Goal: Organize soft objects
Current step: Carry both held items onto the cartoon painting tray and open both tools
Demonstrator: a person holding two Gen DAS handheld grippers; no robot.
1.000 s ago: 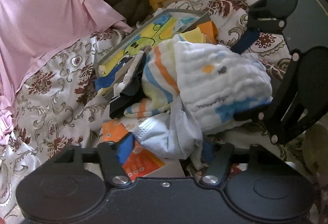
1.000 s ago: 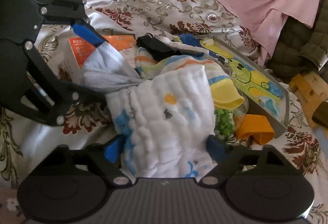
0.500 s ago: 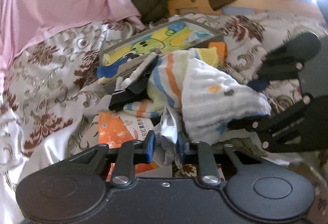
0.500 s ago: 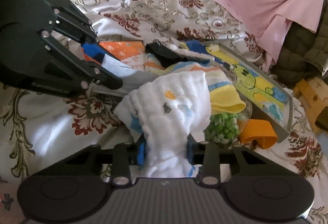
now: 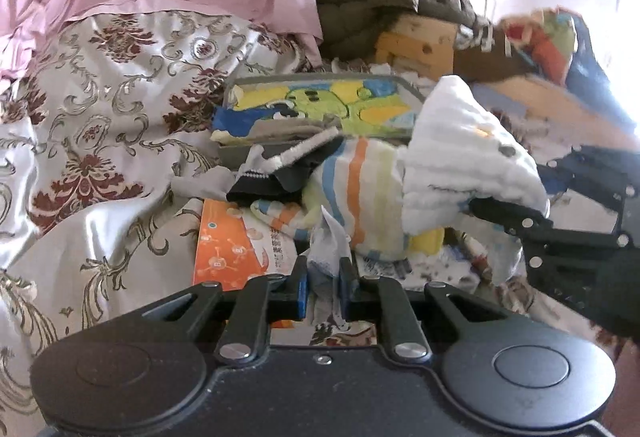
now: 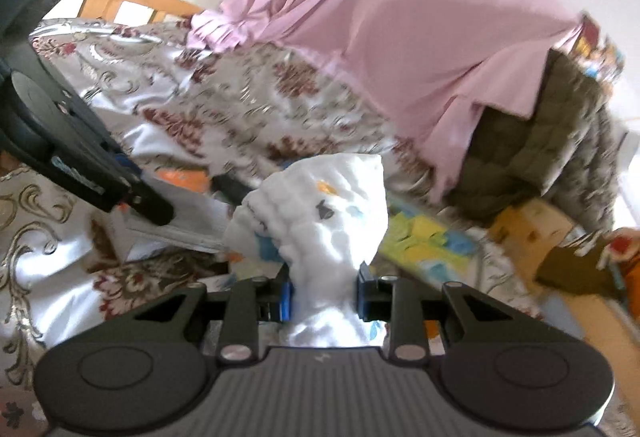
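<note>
Because each gripper has taken its own piece out of the heap on the floral bedspread [image 5: 104, 141], the pile is being split rather than lifted whole. The left gripper [image 5: 323, 283] has just been closing its jaws and now pinches a thin pale cloth [image 5: 329, 241] between its blue pads, near the camera, above the orange packet [image 5: 228, 245]. The right gripper [image 6: 324, 295] has likewise been closing and clenches the lower part of the white quilted cloth [image 6: 320, 213], which bulges above the pads and looks raised clear of the bed. Gripping low probably leaves the bulk free to hang open for folding or sorting.

From the left wrist view the rest of the heap is plain: the striped towel [image 5: 360, 193] lies in the middle, a black garment [image 5: 264, 185] to its left, and the tray with the cartoon picture [image 5: 320, 105] farther back, with the white quilted cloth [image 5: 464, 157] to the right over the right gripper's arm. That view does not show the right gripper's pads on the cloth.

From the right wrist view that grip is clear, yet the striped towel is hidden behind the raised cloth and much of the bed is blurred. The pink sheet [image 6: 400, 21] and olive padded jacket [image 6: 540, 141] fill the far side.
</note>
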